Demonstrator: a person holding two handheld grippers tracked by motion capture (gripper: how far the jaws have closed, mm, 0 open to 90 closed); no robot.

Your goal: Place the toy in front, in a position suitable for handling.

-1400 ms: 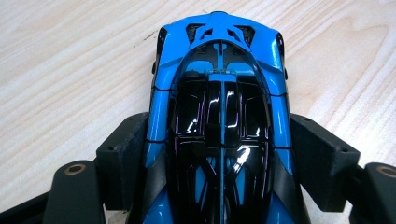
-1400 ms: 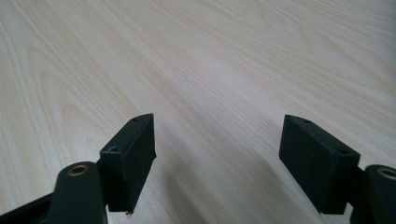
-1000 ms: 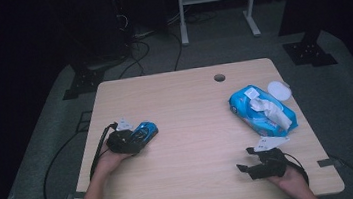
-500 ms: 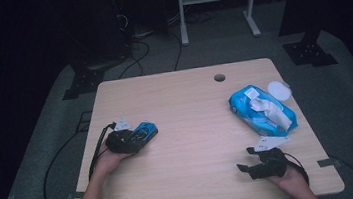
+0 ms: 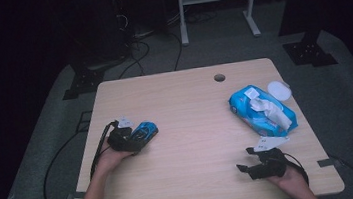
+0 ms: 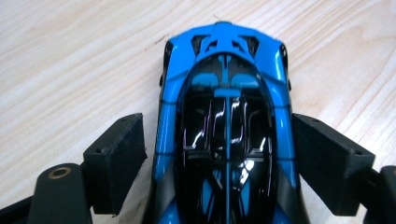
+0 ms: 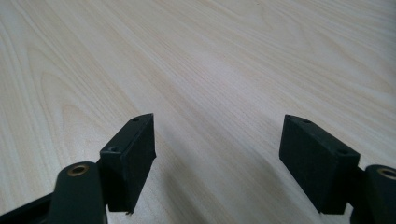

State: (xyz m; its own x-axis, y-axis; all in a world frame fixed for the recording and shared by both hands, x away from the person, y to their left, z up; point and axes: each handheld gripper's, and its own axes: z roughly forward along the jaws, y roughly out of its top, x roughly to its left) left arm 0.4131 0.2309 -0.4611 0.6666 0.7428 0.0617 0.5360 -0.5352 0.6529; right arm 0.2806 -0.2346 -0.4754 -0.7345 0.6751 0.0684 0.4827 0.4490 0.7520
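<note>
Dark carpeted floor with black cables surrounds a pale wooden table (image 5: 192, 123) that has a small round hole (image 5: 219, 77) near its far edge. On the table's left side the left gripper (image 5: 127, 139), held in the person's left hand (image 5: 107, 160), sits around a glossy blue and black toy sports car (image 5: 144, 132). In the left gripper view the car (image 6: 226, 135) lies on the wood between the two black jaws; the jaws stand wide on either side of its body, the right pad close against the flank and the left pad with a thin gap, so no firm squeeze is visible. On the right side, near the front edge, the right gripper (image 5: 256, 163) rests low over bare wood in the person's right hand (image 5: 290, 179), its jaws spread wide with nothing between them. Farther back on the right lies a blue soft pack of wet wipes (image 5: 262, 111) with a white tissue pulled up from its top, and just beyond it a white round lid (image 5: 278, 89).
</note>
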